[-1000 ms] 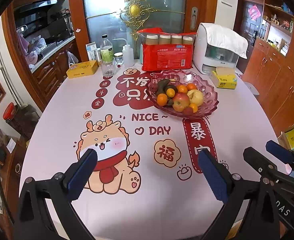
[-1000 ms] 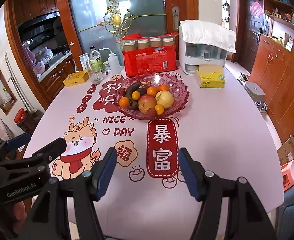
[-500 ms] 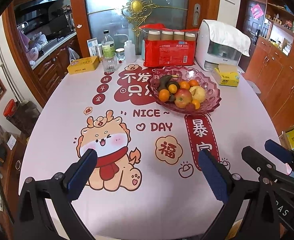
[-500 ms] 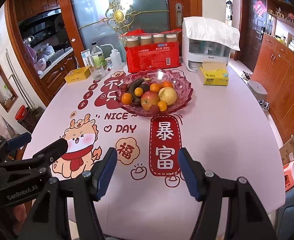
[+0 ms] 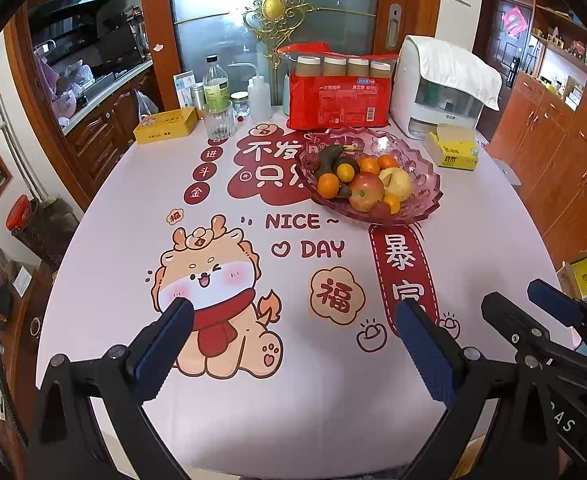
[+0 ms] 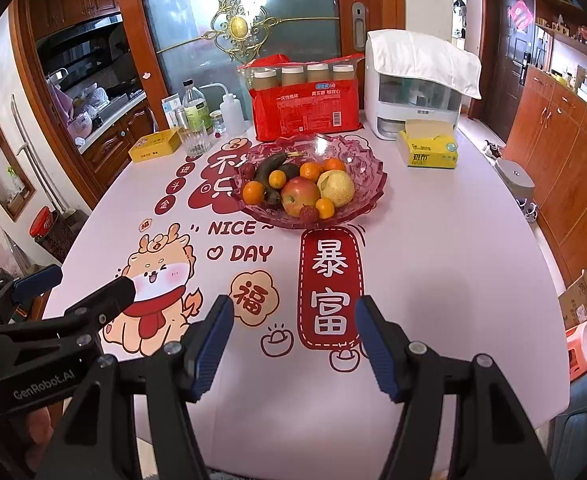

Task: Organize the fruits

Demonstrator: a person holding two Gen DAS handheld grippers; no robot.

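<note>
A pink glass fruit bowl (image 5: 425, 184) (image 6: 369, 176) stands at the far middle of the table. It holds a red apple (image 5: 366, 191) (image 6: 299, 196), a yellow pear (image 5: 397, 182) (image 6: 337, 187), several small oranges (image 5: 328, 185) (image 6: 252, 193), a dark banana (image 6: 268, 167) and lychees (image 6: 308, 214). My left gripper (image 5: 293, 344) is open and empty above the near edge of the table. My right gripper (image 6: 293, 340) is open and empty beside it, to its right. Both are well short of the bowl.
At the back stand a red pack of paper cups (image 5: 337, 92), a white appliance under a towel (image 5: 441, 88), a yellow tissue box (image 5: 451, 150), a yellow tin (image 5: 165, 126), a glass (image 5: 219, 122) and bottles (image 5: 215, 84). Wooden cabinets (image 6: 565, 152) line the right.
Both grippers have moved slightly forward and up over the table toward the bowl. Both stayed open and empty.
</note>
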